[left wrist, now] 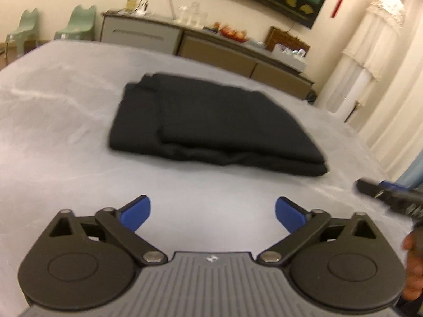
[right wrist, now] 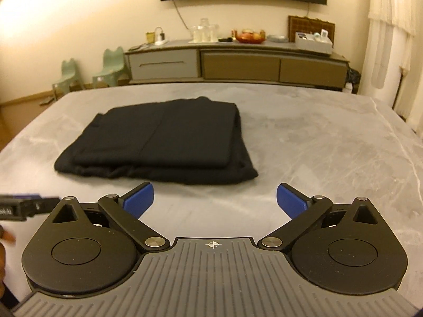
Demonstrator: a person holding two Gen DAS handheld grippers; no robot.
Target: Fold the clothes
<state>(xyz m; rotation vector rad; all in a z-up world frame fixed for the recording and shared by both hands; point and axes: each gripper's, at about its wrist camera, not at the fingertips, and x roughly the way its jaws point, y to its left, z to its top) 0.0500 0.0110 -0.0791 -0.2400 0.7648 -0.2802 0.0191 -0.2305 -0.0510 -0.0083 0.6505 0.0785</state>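
Left wrist view: the left claw [left wrist: 212, 215] stands spread wide and empty above the grey worktop [left wrist: 66, 137]; the folded black garment [left wrist: 211, 124] lies ahead of it, apart.

Right wrist view: the right claw [right wrist: 214, 200] is likewise wide and empty; the garment [right wrist: 161, 142] lies just ahead, to its left.

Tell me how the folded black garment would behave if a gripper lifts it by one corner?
The garment is soft layered cloth, so it would probably droop and unfold. It looks light for its size. Pushed, it would likely bunch up on the grey table rather than slide whole.
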